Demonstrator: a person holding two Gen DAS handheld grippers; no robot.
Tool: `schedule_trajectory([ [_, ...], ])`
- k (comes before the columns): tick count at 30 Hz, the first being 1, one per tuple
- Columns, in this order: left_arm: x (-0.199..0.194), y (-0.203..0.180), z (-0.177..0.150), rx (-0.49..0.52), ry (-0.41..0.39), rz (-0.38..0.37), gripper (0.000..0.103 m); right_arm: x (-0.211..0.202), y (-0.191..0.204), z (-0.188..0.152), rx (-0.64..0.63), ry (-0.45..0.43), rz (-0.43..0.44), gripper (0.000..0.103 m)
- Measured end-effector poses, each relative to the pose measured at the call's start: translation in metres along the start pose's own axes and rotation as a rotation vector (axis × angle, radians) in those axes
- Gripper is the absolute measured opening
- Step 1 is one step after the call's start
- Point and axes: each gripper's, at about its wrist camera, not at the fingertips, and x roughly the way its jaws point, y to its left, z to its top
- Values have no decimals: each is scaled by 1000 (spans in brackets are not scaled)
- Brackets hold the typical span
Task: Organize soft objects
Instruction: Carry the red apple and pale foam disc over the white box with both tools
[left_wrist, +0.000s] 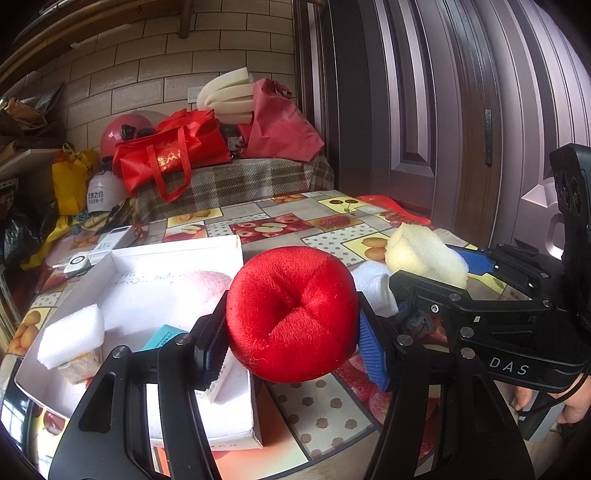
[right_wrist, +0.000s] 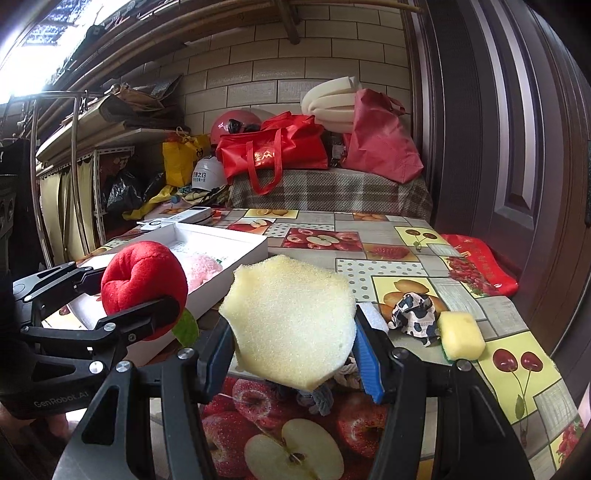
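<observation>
The worktop (right_wrist: 413, 236) under me wears a glossy fruit-print cloth, filling the lower half of both views. At left centre lies a shallow white cardboard box (left_wrist: 236, 424), holding a white foam block (left_wrist: 70, 336) at its lower left corner. My left jaws (left_wrist: 291, 343) are closed snugly on a round red plush apple (left_wrist: 291, 314), velvety and seamed, held over the box's right edge, low in the frame's centre. My right jaws (right_wrist: 291, 350) pinch a pale yellow sponge chunk (right_wrist: 291, 321), coarse and ragged-edged, above the cloth, hiding what lies behind it. To the right sit a crumpled black-and-white rag (right_wrist: 413, 314) and, touching it, a small yellow scrub sponge (right_wrist: 461, 339).
</observation>
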Motion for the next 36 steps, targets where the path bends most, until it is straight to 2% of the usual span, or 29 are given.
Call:
schedule_trajectory([
  [10, -9, 23, -3, -23, -17, 62, 62, 11, 21, 3, 13, 15, 42, 60],
  [25, -17, 116, -15, -163, 12, 218, 62, 31, 71, 8, -92, 40, 118, 59],
  [32, -10, 153, -23, -303, 70, 223, 62, 44, 90, 11, -110, 75, 166, 59],
  [36, -7, 160, -24, -340, 89, 215, 62, 51, 107, 13, -122, 86, 195, 59],
])
